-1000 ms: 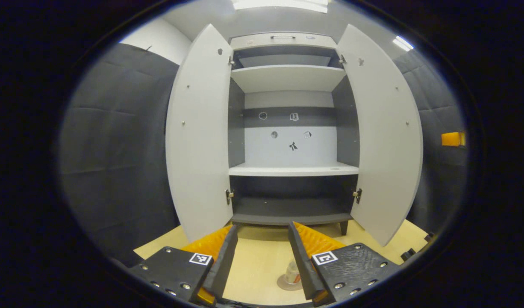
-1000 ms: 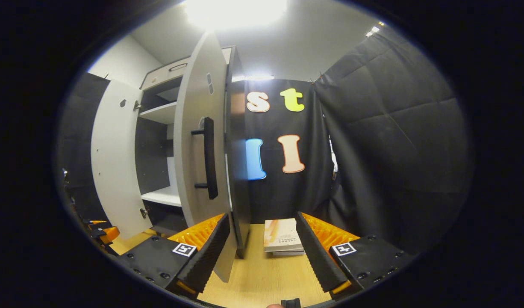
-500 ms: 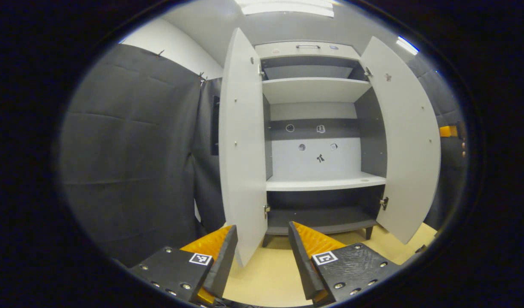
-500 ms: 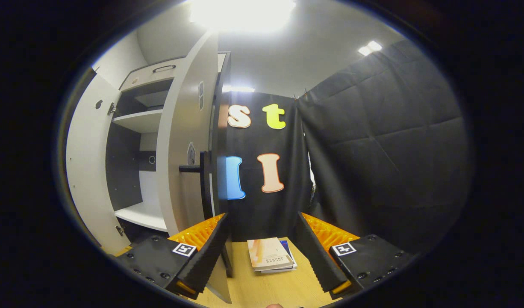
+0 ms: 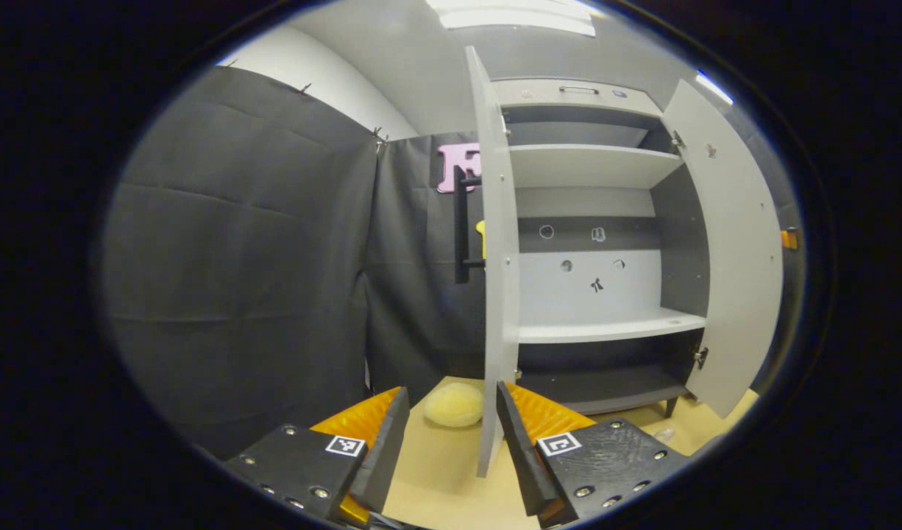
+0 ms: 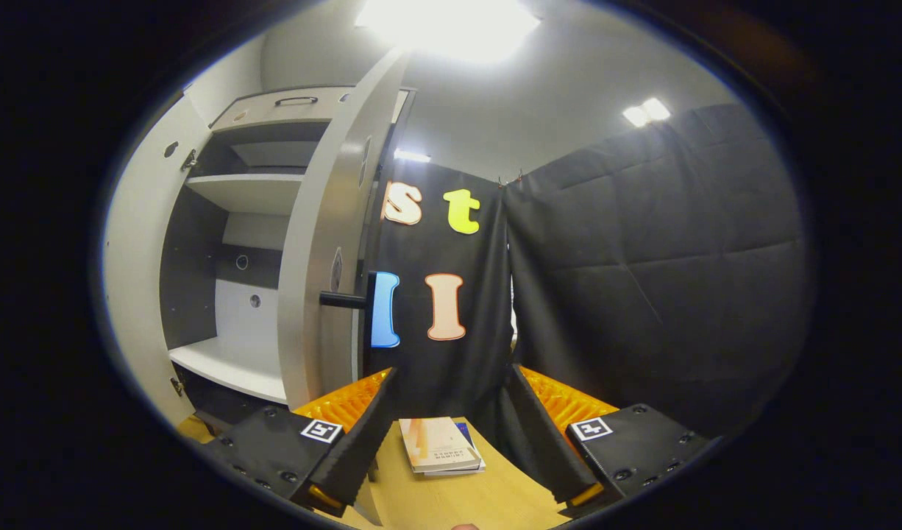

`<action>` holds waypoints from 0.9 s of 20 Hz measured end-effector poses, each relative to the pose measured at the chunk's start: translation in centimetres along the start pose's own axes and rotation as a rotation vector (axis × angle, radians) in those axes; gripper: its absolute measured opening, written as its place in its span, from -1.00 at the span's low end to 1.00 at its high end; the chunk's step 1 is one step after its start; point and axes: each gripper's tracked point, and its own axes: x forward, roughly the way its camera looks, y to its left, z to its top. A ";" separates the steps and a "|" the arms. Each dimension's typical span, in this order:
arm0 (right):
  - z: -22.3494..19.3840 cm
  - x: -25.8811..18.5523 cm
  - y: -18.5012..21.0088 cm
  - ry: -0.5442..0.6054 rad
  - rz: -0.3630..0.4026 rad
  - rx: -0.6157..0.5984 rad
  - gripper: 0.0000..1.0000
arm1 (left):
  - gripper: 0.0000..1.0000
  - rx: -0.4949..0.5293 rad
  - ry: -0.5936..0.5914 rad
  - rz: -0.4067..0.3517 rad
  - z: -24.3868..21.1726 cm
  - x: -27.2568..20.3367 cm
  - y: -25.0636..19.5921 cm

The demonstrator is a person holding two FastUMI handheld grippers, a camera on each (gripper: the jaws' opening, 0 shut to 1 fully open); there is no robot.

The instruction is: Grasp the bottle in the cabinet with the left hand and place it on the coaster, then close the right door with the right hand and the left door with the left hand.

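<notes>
Swung left since a second ago: left gripper view, my left gripper (image 5: 451,434) wide, empty, beside left door (image 5: 494,280) edge, bottle now gone from view. Right gripper view: right gripper (image 6: 447,434) wide, outside right door (image 6: 322,258), ready to push.

Left gripper view: low, near the left door (image 5: 495,280), edge-on, facing the cabinet (image 5: 591,294) (shelves visible). Right gripper view: low, beside the right door (image 6: 326,250), facing the wall. Shared: cabinet interior.
</notes>
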 end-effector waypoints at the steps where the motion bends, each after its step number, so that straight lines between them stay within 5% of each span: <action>1: 0.1 -0.3 0.3 -0.005 -0.009 0.006 0.93 | 0.39 -0.009 -0.007 0.000 0.1 0.5 0.5; 6: 0.4 -1.8 2.9 -0.010 -0.009 0.018 0.83 | 0.39 -0.025 -0.012 -0.027 -0.1 1.8 2.1; 12: 0.6 -2.8 5.7 -0.021 0.001 0.027 0.93 | 0.39 -0.023 0.000 -0.057 -1.1 2.9 3.1; 18: 1.0 -3.4 10.2 -0.036 0.074 0.029 0.92 | 0.41 -0.029 -0.002 -0.059 -1.6 3.1 4.8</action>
